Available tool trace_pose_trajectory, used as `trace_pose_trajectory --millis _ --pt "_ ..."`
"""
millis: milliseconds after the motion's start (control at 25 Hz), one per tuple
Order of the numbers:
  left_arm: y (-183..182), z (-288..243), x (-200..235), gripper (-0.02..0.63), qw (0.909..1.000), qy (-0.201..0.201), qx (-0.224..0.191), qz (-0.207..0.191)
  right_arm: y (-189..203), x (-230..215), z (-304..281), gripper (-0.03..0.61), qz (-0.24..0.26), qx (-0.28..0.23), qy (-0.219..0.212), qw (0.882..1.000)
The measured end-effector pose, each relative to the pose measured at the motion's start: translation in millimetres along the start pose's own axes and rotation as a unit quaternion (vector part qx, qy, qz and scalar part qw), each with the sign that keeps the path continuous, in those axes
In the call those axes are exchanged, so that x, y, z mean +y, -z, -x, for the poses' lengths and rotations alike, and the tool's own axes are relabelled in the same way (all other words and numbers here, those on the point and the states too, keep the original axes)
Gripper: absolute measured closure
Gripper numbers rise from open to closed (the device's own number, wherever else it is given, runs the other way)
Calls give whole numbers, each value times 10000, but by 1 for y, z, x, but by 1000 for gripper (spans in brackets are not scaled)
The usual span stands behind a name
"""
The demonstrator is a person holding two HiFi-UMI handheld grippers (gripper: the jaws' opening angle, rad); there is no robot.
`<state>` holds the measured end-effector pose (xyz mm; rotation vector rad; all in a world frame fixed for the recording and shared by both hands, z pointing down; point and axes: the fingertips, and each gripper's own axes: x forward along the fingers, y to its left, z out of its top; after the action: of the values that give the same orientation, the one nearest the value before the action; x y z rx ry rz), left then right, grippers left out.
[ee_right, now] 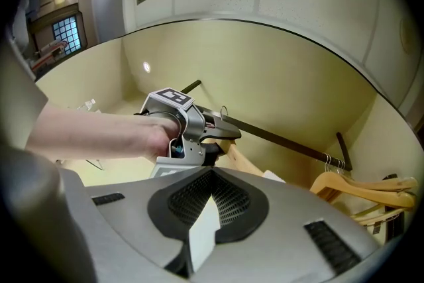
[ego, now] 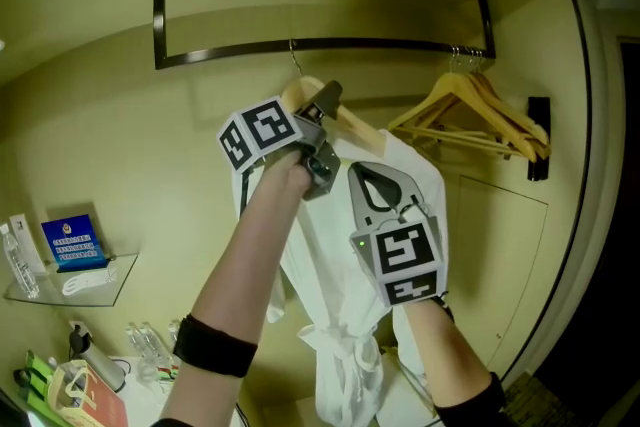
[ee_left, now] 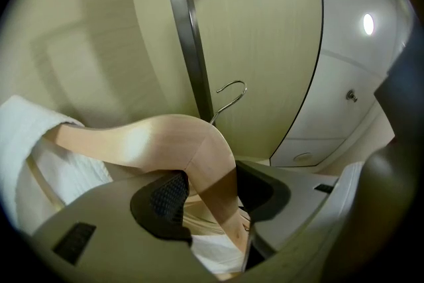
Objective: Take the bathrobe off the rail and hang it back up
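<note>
A white bathrobe (ego: pixel 340 315) hangs on a wooden hanger (ego: pixel 300 95) whose metal hook (ego: pixel 293 55) is up at the dark rail (ego: pixel 380 43). My left gripper (ego: pixel 325 130) reaches around the hanger's neck. In the left gripper view the hanger (ee_left: pixel 152 139) runs between the jaws of the left gripper (ee_left: pixel 212 199) and lies against the left pad (ee_left: pixel 169 195), with a dark gap at the right jaw. Its hook (ee_left: pixel 232 93) sits beside the rail (ee_left: pixel 185 36). My right gripper (ego: pixel 380 185) is shut on a fold of the robe (ee_right: pixel 202 238), just below the hanger's right arm.
Several empty wooden hangers (ego: pixel 480 115) hang at the rail's right end. A glass shelf (ego: pixel 115 287) at the lower left carries a blue box (ego: pixel 72 240) and small bottles. The curved beige closet wall is close behind the rail.
</note>
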<state>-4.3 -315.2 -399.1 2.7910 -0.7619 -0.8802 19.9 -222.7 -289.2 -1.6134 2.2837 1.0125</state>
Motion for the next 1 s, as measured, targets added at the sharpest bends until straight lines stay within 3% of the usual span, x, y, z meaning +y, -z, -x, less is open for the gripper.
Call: trace_pose_trajectory --millis 280,600,1000 --pt "-22 -12 9 401 9999 -39 -63 95 -4 -1 -6 560 69 -28 -26 10000" --pt "-19 -10 32 402 9994 -234 -71 253 6 1 -7 560 43 39 -67 10000" --pt "-18 -5 35 397 9993 -115 -284 196 35 2 -2 560 -74 251 -69 9996"
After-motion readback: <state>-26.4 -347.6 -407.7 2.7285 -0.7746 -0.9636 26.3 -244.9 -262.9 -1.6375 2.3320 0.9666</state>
